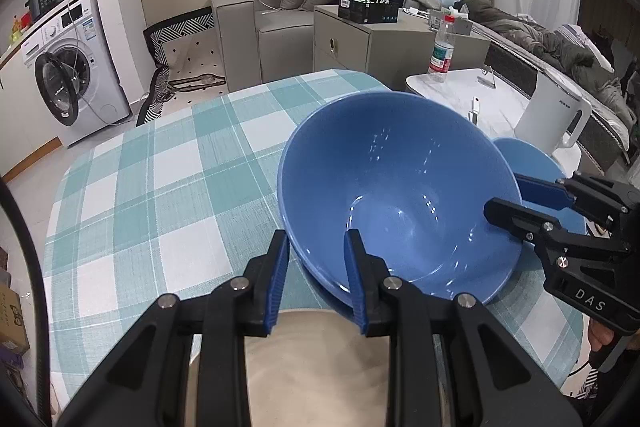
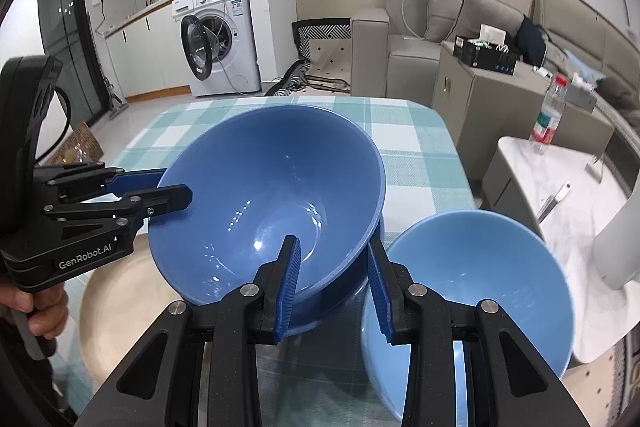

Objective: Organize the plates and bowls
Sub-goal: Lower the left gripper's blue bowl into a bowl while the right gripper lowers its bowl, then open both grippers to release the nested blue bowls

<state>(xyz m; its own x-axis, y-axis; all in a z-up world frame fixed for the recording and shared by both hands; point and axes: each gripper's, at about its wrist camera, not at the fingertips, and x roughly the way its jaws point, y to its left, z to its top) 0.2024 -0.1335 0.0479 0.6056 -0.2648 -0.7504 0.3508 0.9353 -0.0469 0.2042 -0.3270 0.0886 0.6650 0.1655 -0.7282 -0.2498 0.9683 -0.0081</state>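
Above the teal-and-white checked tablecloth, the large glossy dark-blue bowl hangs tilted over a beige plate, both grippers' jaws straddling its rim: left gripper near side, right gripper opposite. A light-blue bowl sits beside.

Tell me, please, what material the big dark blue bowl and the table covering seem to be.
Dark blue bowl: probably glazed ceramic, possibly melamine; smooth, glossy, with sharp light reflections inside. Table covering: woven fabric or woven vinyl, matte, with fine ribbed texture in its teal-and-white check.
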